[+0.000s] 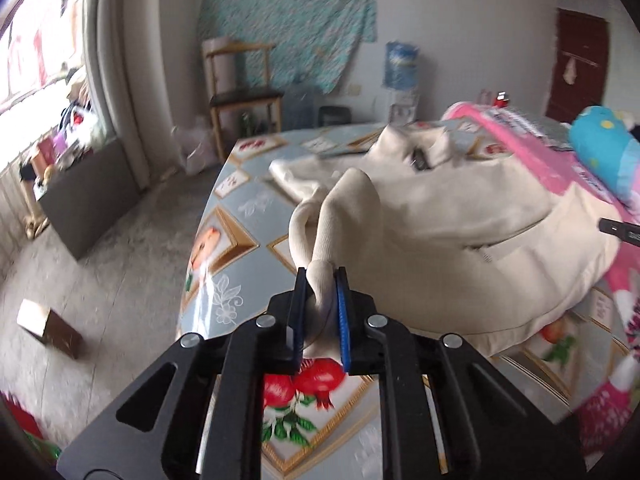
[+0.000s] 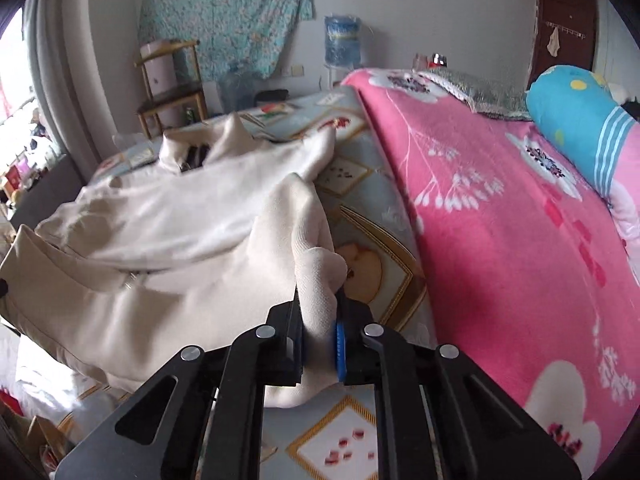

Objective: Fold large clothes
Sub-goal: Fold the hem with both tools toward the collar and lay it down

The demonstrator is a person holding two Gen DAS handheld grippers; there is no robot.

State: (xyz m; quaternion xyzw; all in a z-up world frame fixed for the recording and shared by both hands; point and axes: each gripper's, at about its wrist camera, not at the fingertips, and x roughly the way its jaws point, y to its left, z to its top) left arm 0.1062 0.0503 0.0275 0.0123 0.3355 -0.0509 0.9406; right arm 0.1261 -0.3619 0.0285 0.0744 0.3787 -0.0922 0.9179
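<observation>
Bedroom setting noted: a bed covered with a pale blue printed sheet with framed fruit and flower motifs and a pink floral blanket, with a turquoise patterned cloth hung on the far wall. The large cream zip-front garment is spread on the blue sheet, partly raised at its near edge. The left gripper is seen clamped on a bunched ribbed corner of the cream fabric, blue pads pressed against it on both sides; the right gripper is likewise closed on the other near corner, cloth pinched between its narrow jaws. The step in hand is judged to be lifting the near hem for a fold toward the collar. For a clean fold, both corners should be raised evenly, the hem kept taut between the grippers, and the edge carried over and laid down level before release; uneven height would likely skew the crease. Containers: a blue water-cooler bottle is seen upright against the far wall, its fill level not readable; a small brown cardboard box lies on the floor, contents hidden.
</observation>
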